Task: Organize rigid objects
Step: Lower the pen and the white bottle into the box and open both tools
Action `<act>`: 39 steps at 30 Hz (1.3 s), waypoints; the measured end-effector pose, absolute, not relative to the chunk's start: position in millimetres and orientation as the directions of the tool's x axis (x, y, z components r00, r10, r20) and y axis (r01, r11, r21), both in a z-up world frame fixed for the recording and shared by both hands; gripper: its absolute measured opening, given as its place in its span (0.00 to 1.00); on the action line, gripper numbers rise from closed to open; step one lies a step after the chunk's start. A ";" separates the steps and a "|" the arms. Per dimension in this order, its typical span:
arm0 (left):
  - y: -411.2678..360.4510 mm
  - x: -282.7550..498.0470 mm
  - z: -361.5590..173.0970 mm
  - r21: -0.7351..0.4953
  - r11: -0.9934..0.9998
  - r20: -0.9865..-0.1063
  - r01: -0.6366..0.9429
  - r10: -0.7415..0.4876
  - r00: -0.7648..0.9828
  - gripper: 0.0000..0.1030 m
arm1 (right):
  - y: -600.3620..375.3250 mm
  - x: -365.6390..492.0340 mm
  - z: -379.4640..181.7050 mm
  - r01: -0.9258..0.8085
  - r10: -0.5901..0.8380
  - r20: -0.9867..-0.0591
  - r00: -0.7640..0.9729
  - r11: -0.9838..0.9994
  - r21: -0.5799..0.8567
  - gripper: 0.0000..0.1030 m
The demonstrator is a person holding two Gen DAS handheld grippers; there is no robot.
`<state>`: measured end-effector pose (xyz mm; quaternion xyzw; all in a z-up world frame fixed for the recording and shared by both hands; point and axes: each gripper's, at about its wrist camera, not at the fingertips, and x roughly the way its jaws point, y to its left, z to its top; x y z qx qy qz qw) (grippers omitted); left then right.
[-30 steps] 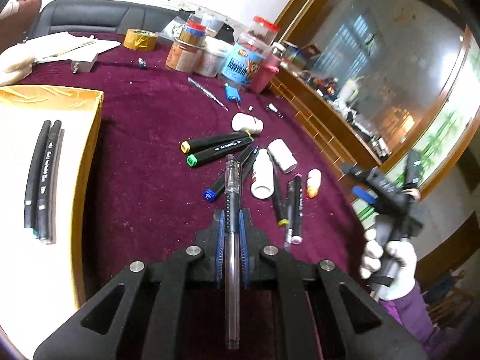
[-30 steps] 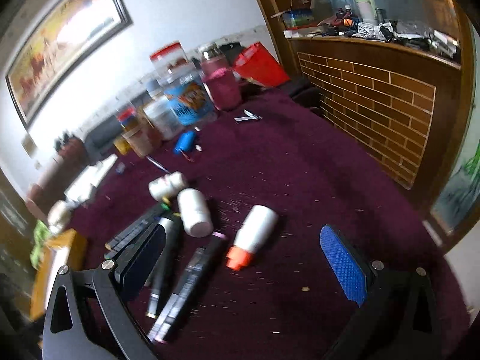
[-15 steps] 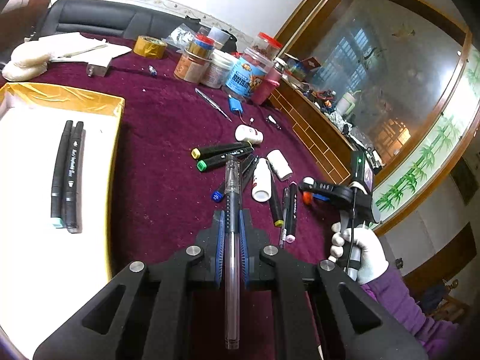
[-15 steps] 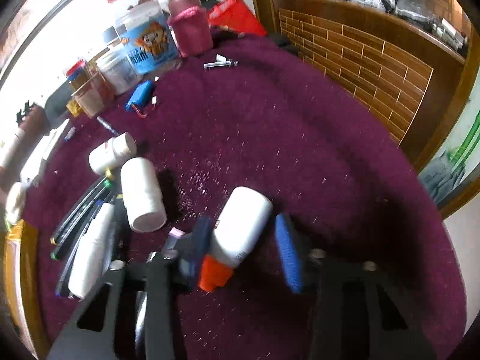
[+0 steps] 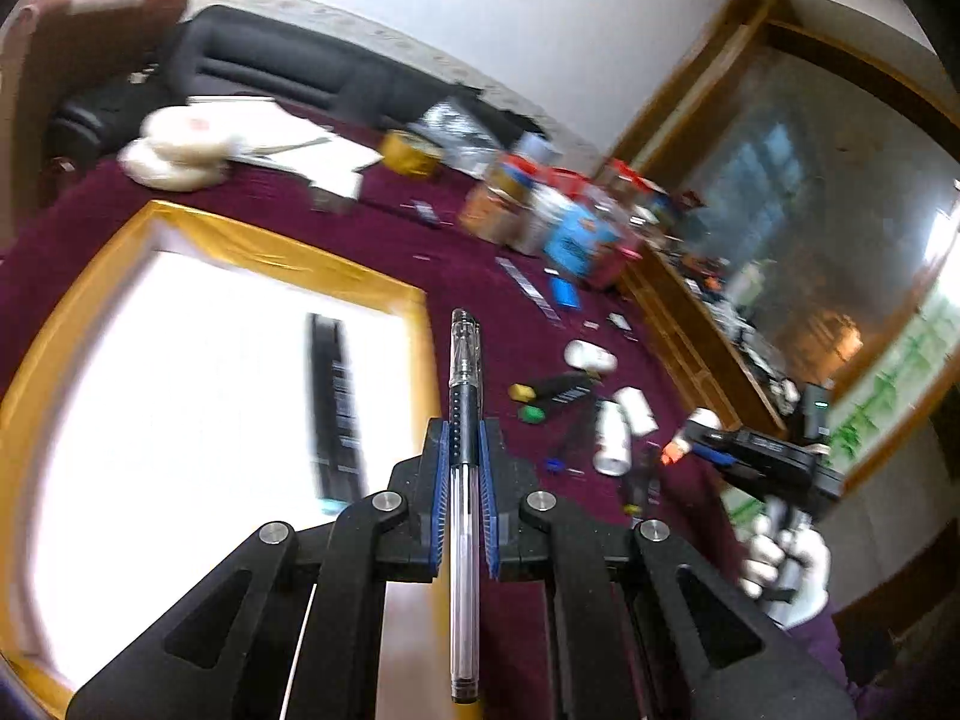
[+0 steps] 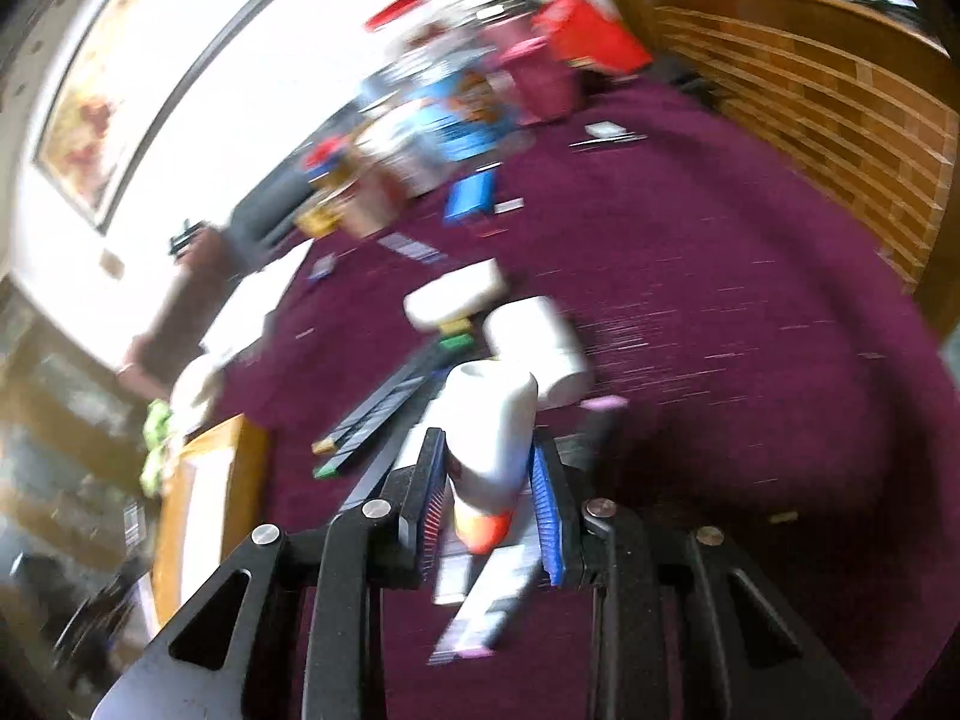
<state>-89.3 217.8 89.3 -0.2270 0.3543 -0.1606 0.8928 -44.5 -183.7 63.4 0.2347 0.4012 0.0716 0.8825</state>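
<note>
Right gripper [image 6: 487,501] jaws just closed around white orange-capped bottle [image 6: 489,438], lifting it clear of marker pile. Left gripper [image 5: 465,501] swung toward gold-rimmed tray [image 5: 288,243], clamping clear pen [image 5: 465,450] lengthwise beside tray's right rim, likely for laying alongside tray's black markers [image 5: 336,402].

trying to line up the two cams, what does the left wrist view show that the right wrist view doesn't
Only the left wrist view shows the clear pen clamped in the left gripper and the gloved hand.

Only the right wrist view shows the framed picture on the wall.

Both show the right gripper shut on the white bottle with its orange cap, the gold-rimmed tray and the purple tablecloth.
</note>
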 end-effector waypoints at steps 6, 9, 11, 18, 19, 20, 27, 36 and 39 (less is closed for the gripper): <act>263.3 -66.2 70.5 -0.490 0.872 -0.633 0.009 -0.363 0.684 0.07 | -83.0 -29.9 65.8 -0.120 0.466 -0.673 0.574 0.861 0.494 0.23; 277.7 -49.7 56.7 -0.480 0.876 -0.674 -0.036 -0.342 0.655 0.07 | -31.1 -23.0 68.6 -0.205 0.526 -0.678 0.514 0.843 0.498 0.23; 283.9 -35.6 48.4 -0.471 0.880 -0.698 -0.058 -0.331 0.635 0.07 | 1.5 -18.5 70.5 -0.257 0.550 -0.683 0.481 0.833 0.490 0.23; 290.1 -5.6 25.8 -0.466 0.880 -0.748 -0.091 -0.338 0.571 0.07 | 91.2 1.3 58.2 -0.371 0.552 -0.764 0.332 0.822 0.433 0.24; 289.0 -2.1 22.4 -0.467 0.879 -0.754 -0.095 -0.339 0.563 0.07 | 103.2 5.1 52.9 -0.374 0.521 -0.791 0.321 0.837 0.400 0.24; 289.1 -0.1 21.0 -0.465 0.880 -0.758 -0.099 -0.337 0.559 0.07 | 109.3 8.6 50.1 -0.373 0.499 -0.807 0.316 0.847 0.378 0.24; 290.9 -6.9 21.7 -0.496 0.862 -0.736 -0.102 -0.356 0.576 0.14 | 135.3 44.2 24.8 -0.336 0.375 -0.884 0.280 0.900 0.276 0.23; 304.8 -50.8 47.3 -0.542 0.833 -0.667 -0.112 -0.345 0.661 0.54 | 152.1 58.1 33.0 -0.327 0.257 -0.894 0.367 0.935 0.134 0.31; 305.3 -63.5 53.7 -0.546 0.829 -0.655 -0.118 -0.335 0.677 0.54 | 141.0 50.0 44.1 -0.334 0.314 -0.859 0.404 0.925 0.181 0.31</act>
